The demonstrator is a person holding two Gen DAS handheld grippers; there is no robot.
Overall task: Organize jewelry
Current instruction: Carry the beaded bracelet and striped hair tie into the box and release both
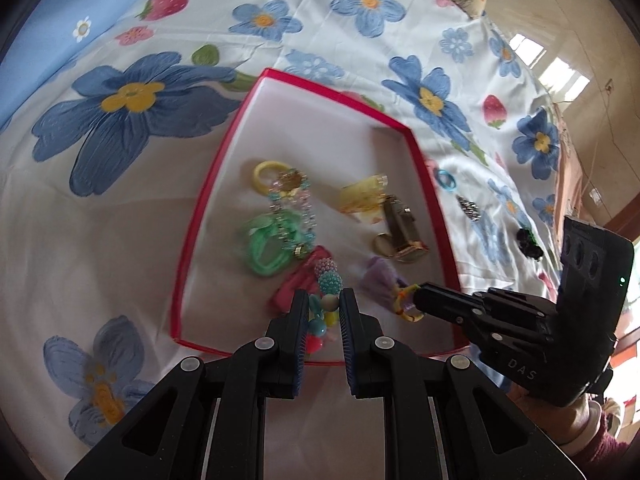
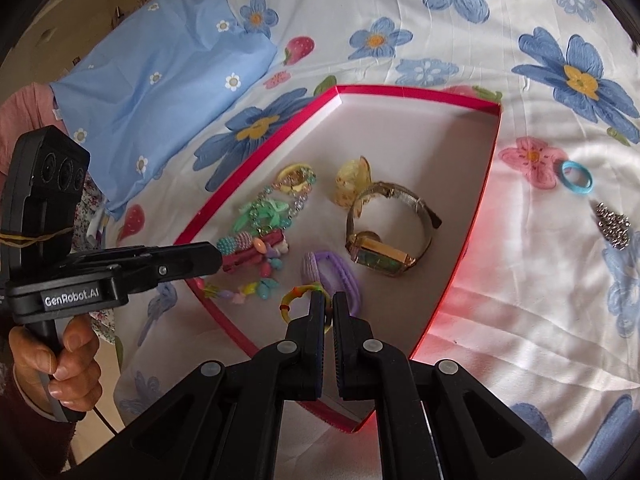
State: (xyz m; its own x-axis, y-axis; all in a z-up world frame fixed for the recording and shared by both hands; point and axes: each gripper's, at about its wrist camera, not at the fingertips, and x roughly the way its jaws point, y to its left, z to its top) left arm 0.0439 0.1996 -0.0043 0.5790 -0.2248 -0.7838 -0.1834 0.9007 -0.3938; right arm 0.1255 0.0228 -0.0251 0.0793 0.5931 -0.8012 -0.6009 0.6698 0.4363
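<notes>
While the right tool [image 2: 327,307] was clamped on a yellow-orange ring [image 2: 294,301] inside the red-rimmed box [image 2: 494,152], the left tool [image 1: 323,307] was held narrowly apart over a bead bracelet [image 1: 325,300]. Close by, a gold watch [image 2: 384,256] and purple hair tie [image 2: 340,276] were crowded; a blue ring [image 2: 576,178] and silver clip [image 2: 612,226] were left on the floral bedsheet [image 2: 520,320].

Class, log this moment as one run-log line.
left gripper: open over bead bracelet | right gripper: shut on multicolour ring | red box: part-filled | blue band: outside
</notes>
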